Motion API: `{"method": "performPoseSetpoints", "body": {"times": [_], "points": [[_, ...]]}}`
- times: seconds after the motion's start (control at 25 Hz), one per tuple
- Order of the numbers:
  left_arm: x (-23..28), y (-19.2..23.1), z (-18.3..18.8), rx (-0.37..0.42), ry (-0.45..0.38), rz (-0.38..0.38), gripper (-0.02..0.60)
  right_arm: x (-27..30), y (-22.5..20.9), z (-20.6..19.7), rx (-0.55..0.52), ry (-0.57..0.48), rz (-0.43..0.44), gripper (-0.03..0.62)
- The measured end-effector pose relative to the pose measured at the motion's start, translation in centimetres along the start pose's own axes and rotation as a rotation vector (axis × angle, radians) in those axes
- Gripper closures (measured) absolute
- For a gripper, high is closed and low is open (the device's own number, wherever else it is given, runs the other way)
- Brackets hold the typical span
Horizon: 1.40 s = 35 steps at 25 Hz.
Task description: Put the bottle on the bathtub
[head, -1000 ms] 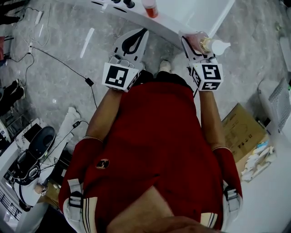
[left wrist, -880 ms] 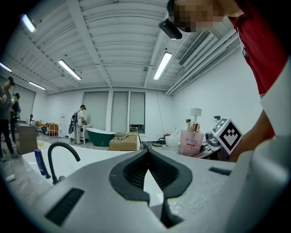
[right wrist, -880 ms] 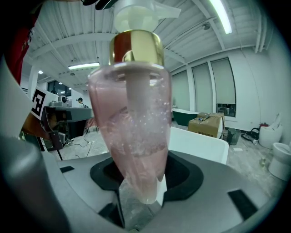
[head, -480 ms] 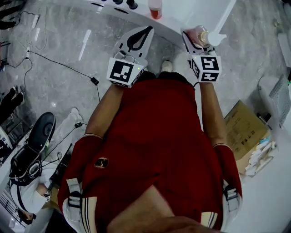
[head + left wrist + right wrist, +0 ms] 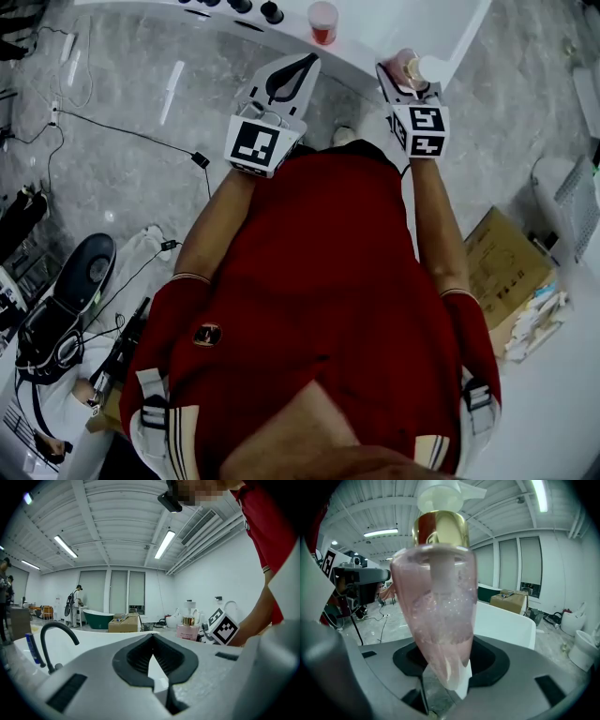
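Note:
The pink pump bottle (image 5: 438, 597), with a gold collar and white pump head, stands upright between the jaws of my right gripper (image 5: 445, 667), which is shut on its lower body. In the head view the bottle (image 5: 410, 67) hangs over the white bathtub rim (image 5: 375, 33) at the top right. My left gripper (image 5: 298, 64) is shut and holds nothing, its tips at the tub's edge. From the left gripper view the bottle (image 5: 188, 629) shows to the right, past the left gripper (image 5: 151, 637) and the tub rim (image 5: 98, 641).
A small red container (image 5: 322, 21) and black faucet knobs (image 5: 253, 7) sit on the tub's rim, and a black curved faucet (image 5: 56, 634) rises at its left. Cables (image 5: 141, 131) cross the floor. A cardboard box (image 5: 497, 267) lies at the right, a seated person (image 5: 52, 403) at lower left.
Both grippers have moved forward toward the tub. The bottle has gone from in front of the rim to over it, still held.

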<state>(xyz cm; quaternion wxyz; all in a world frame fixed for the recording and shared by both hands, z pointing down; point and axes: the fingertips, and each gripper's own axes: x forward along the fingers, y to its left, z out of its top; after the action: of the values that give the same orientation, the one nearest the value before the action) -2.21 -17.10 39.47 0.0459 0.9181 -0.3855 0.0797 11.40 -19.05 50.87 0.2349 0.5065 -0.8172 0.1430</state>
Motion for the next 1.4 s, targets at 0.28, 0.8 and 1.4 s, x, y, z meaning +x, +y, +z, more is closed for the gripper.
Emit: {"method": "performPoseSetpoints", "body": {"times": [0.28, 0.8, 1.4], "points": [[0.9, 0.8, -1.2, 0.013, 0.025, -0.011, 0.574, 2.6, -0.5, -2.2, -0.003, 0.041, 0.007, 0.372], [1.7, 1.7, -2.0, 0.046, 0.043, -0.009, 0.574, 6.1, -1.4, -5.9, -0.019, 0.1, 0.023, 0.372], [1.6, 3.0, -3.7, 0.059, 0.061, -0.004, 0.574, 8.3, -1.9, -8.3, 0.007, 0.097, 0.011, 0.37]]}}
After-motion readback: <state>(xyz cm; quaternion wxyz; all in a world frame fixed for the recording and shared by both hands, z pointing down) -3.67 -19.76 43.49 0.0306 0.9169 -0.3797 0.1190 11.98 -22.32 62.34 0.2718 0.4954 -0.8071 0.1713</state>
